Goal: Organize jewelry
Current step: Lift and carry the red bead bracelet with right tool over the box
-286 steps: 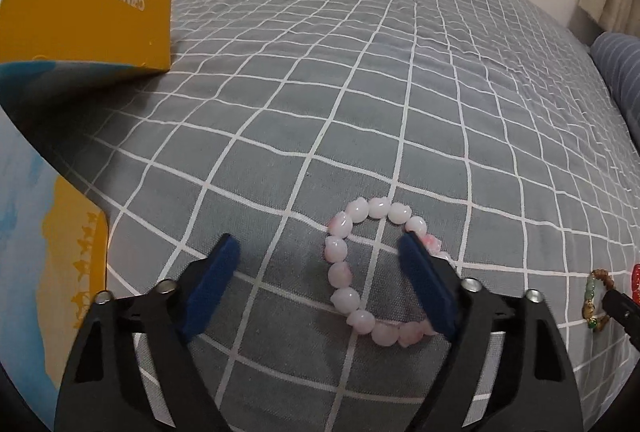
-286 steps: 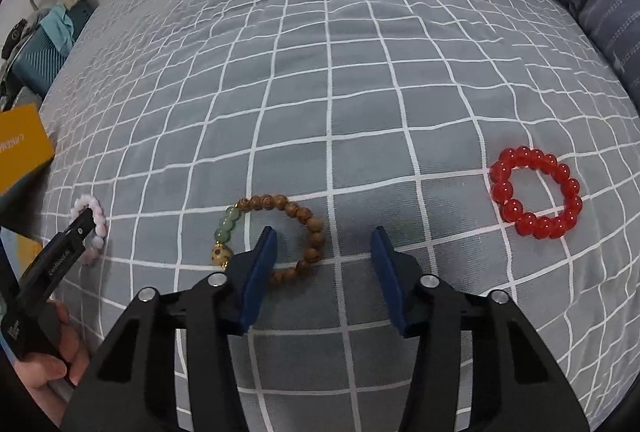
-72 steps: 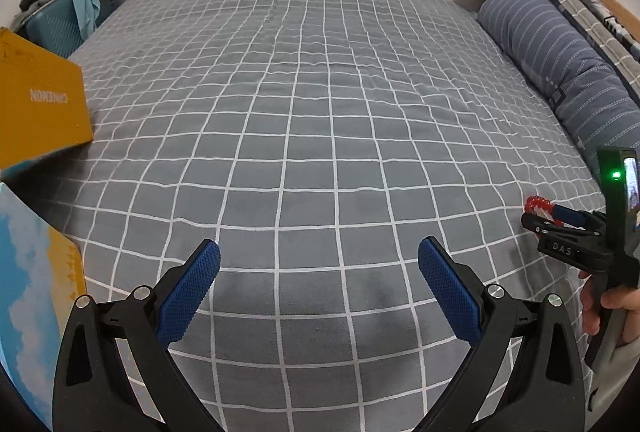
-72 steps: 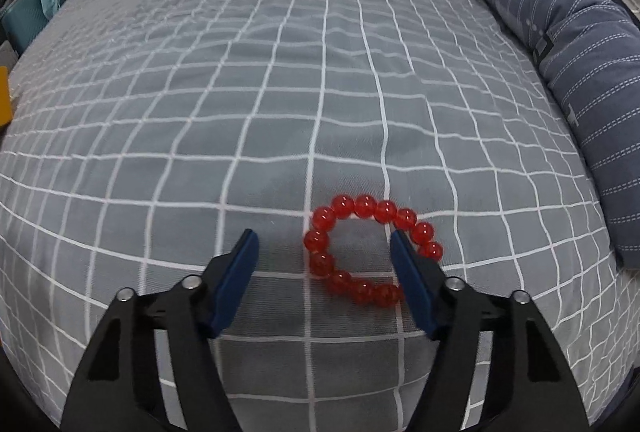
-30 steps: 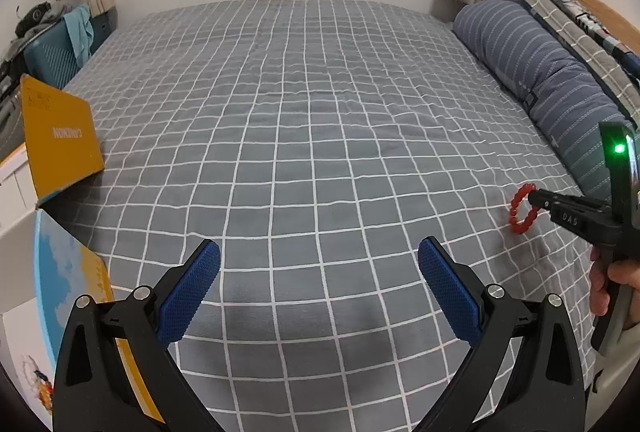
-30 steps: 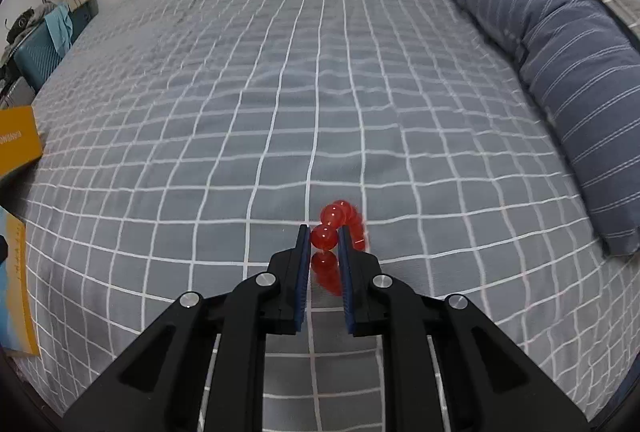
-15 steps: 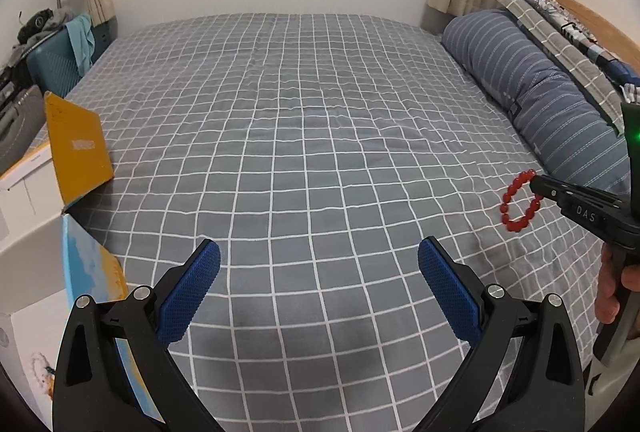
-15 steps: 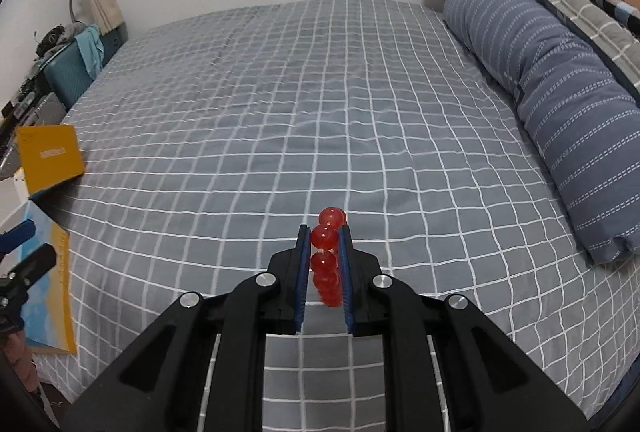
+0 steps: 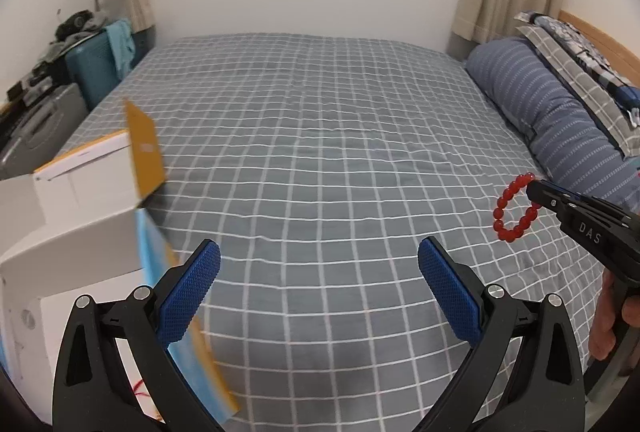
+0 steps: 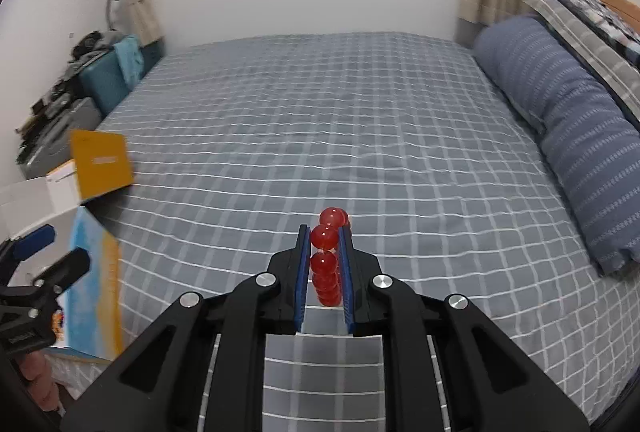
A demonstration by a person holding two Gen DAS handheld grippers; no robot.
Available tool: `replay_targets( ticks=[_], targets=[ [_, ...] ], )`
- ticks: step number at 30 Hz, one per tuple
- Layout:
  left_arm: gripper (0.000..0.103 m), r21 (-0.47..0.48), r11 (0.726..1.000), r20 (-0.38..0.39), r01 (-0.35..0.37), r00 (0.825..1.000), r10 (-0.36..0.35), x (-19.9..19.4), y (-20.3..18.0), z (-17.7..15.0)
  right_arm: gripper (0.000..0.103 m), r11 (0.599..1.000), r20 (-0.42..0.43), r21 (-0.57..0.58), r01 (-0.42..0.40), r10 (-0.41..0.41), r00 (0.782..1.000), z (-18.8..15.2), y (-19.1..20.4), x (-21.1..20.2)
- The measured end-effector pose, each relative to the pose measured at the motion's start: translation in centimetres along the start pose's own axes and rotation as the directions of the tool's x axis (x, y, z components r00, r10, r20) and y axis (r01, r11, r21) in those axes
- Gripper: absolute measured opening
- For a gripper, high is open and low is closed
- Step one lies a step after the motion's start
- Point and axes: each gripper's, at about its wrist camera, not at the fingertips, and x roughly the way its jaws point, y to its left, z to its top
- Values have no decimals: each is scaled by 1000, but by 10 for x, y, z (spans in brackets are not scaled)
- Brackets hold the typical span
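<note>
The right gripper [image 10: 325,244] is clamping the red bracelet [image 10: 326,260], which is hanging as an upright ring. Its lower beads are hiding between the pads. The left gripper [image 9: 318,286] is gaping wide, holding nothing.

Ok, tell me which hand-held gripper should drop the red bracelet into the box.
Right. The right hand-held gripper is shut on the red bracelet, lifted clear of the bed. The left hand-held gripper is open and empty, though nearer the white box.
</note>
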Motion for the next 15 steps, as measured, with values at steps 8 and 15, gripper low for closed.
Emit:
replay_targets(
  ticks=[8,15],
  targets=[
    [97,-82,995,2,-59,998,59,-29,62,-10,13,993,27,-59,-103,105,994,3,79,-11],
    [97,-149,974,5,-168,985,170,-55,124,-24,13,969,25,-135,-209,214,976,3,156,-15]
  ],
)
